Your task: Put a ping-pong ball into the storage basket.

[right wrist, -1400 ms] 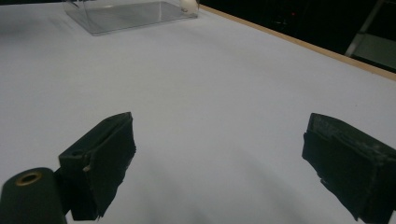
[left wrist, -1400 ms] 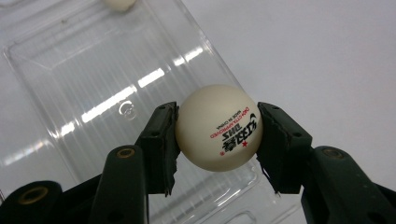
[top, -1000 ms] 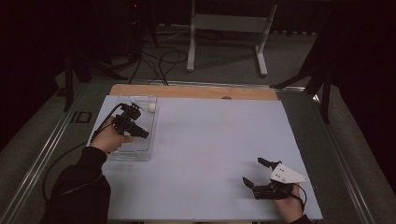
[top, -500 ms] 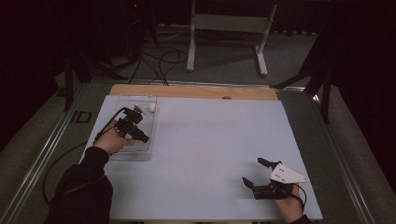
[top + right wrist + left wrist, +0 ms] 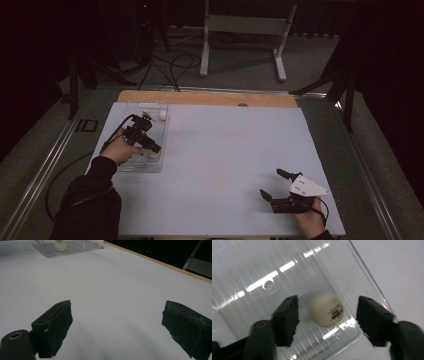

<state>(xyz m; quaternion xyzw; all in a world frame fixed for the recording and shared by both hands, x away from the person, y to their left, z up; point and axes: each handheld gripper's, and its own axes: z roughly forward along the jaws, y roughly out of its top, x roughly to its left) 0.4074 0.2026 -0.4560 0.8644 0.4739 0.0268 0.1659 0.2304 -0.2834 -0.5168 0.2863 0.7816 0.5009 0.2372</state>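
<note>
Left gripper (image 5: 152, 148): over the near end of the tray, at about 9 o'clock on the table; jaws spread wide, holding nothing.
Ball (image 5: 327, 310): white, with red and dark print; lies on the tray floor between the left jaws, touching neither, nearer the jaw on the left of the left gripper view.
Tray (image 5: 127, 165): clear plastic, ribbed floor, along the table's left side, long axis running 12 to 6 o'clock.
Second ball (image 5: 162, 115): white, in the tray's far right corner, toward 11 o'clock on the table, well apart from the left gripper.
Right gripper (image 5: 272, 183): low over the sheet at about 5 o'clock on the table, grey plate on top; jaws wide apart, empty, pointing toward 9 o'clock.
Sheet (image 5: 225, 150): pale, covers the table; bare between the two grippers.
Wood strip (image 5: 200, 98): runs along the sheet's far edge at 12 o'clock.
Left hand (image 5: 120, 149): grips the left gripper from the near side; dark sleeve behind it.
</note>
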